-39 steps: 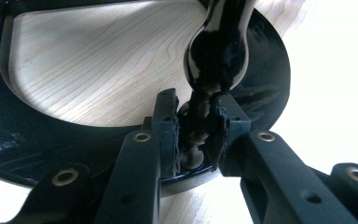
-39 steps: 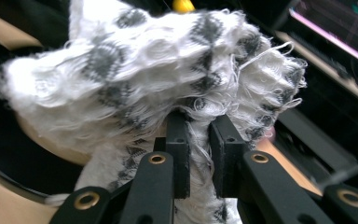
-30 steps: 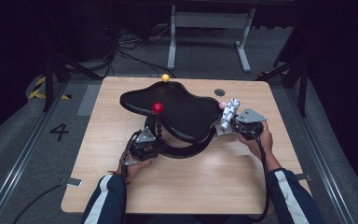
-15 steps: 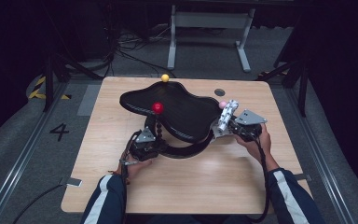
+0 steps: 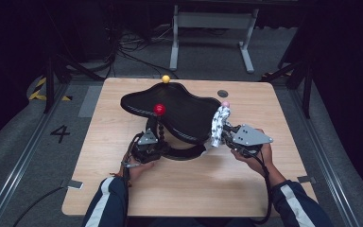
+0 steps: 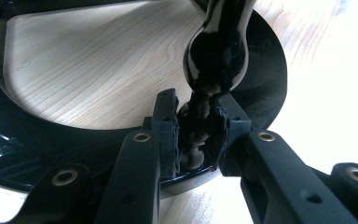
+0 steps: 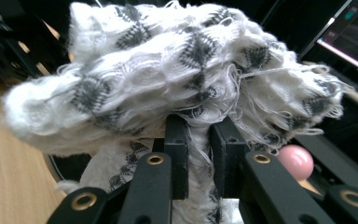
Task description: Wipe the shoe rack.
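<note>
From the high view the black stand (image 5: 179, 111), a glossy curved tray on a beaded stem over a ring-shaped base, sits at the middle of the worktop (image 5: 189, 189), with a red ball (image 5: 159, 109) at its 9 o'clock edge, a yellow ball (image 5: 166, 79) at 12 o'clock and a pink ball (image 5: 225, 103) at 3 o'clock. The left gripper view adds what that height hides: the left gripper (image 6: 196, 135) has its jaws clenched on the beaded stem (image 6: 216, 51) low down, just above the base ring (image 6: 37, 140), through which bare wood shows. The right gripper view gives the texture of the cloth (image 7: 177, 74), a fluffy white knit with dark diamond marks, bunched above the right gripper (image 7: 198, 154), whose jaws are pinched tight on a fold of it; the pink ball lies just past them at 4 o'clock. In the high view the left hand (image 5: 139, 163) rests low on the worktop at the stand's 7 o'clock, forearm coming in from 6 o'clock. The right hand (image 5: 253, 153) is at the tray's 4 o'clock, holding the cloth upright against the tray's rim.
</note>
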A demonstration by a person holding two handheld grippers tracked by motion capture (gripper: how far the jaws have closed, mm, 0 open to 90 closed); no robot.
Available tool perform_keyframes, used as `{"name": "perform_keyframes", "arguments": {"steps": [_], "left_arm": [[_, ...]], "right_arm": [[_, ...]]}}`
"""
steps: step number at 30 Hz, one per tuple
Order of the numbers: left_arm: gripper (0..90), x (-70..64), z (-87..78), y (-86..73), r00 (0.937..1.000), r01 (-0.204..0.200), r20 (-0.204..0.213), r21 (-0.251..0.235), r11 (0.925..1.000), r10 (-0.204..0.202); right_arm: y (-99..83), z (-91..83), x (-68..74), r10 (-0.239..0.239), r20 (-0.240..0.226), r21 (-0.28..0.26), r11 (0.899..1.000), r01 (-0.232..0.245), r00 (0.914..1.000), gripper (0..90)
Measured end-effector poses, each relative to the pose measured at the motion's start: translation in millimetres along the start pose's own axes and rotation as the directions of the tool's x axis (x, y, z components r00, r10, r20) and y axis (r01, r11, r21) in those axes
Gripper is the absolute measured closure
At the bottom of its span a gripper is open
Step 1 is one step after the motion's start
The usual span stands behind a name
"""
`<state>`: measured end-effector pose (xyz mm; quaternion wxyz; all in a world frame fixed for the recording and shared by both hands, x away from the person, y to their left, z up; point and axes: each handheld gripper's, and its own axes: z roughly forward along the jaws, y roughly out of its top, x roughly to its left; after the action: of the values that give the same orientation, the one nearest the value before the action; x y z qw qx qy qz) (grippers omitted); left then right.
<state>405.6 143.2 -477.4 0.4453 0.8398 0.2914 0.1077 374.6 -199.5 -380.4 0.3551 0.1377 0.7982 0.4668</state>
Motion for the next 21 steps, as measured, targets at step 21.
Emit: {"name": "perform_keyframes", "arguments": {"steps": [21], "left_arm": [[74.1, 1.0, 0.0, 0.2, 1.0, -0.003, 0.004, 0.0, 1.0, 0.003]], "right_arm": [[48.9, -38.2, 33.5, -0.069, -0.115, -0.179, 0.983, 0.048, 0.991, 78.4]]}}
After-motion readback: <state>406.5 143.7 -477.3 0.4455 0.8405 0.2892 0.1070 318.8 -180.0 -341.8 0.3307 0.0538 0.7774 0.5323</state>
